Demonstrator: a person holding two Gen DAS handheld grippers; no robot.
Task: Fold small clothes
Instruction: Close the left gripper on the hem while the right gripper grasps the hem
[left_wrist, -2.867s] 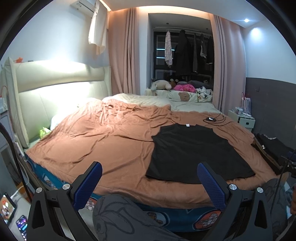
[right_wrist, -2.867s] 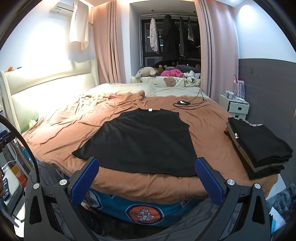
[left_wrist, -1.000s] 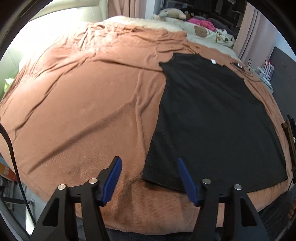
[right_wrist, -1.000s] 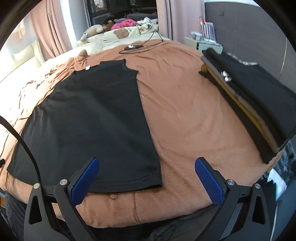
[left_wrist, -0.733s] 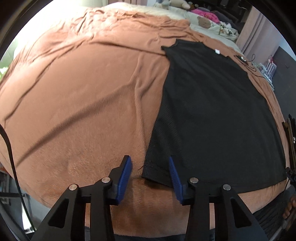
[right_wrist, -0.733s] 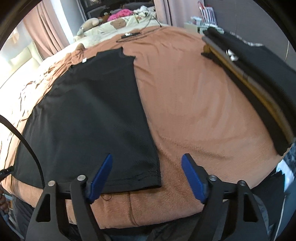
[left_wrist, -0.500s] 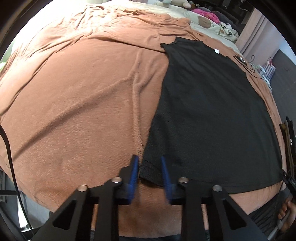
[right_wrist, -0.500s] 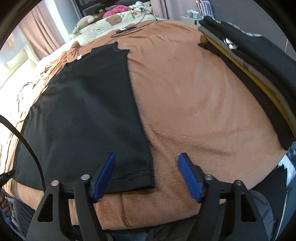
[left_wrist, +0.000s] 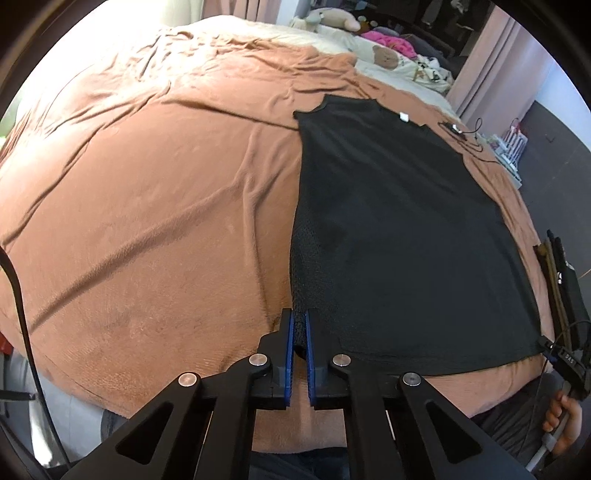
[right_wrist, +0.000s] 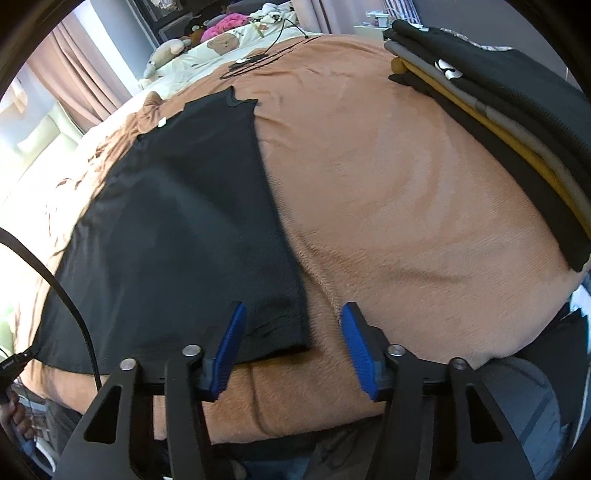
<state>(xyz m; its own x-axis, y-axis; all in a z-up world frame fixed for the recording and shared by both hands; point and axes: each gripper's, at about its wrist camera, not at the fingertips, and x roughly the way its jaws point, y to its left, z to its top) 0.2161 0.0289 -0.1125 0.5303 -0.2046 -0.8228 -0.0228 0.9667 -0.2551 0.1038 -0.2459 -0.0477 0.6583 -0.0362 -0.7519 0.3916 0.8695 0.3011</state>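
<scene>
A black sleeveless mesh-fabric top (left_wrist: 399, 229) lies spread flat on the brown blanket-covered bed (left_wrist: 147, 206), neckline with its white label away, hem along the near edge.

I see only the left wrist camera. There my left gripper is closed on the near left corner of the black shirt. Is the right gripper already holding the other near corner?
Observer: Not yet. The right gripper is open. Its jaws have just been closing, and the near right corner of the black shirt is between them, but the pads do not press on it.
Operator: Does that corner lie flat?
Observer: Yes, it lies flat on the brown blanket.
Operator: What is on the right side of the bed?
Observer: A stack of folded clothes with black, grey and mustard layers, apart from the shirt.
</scene>
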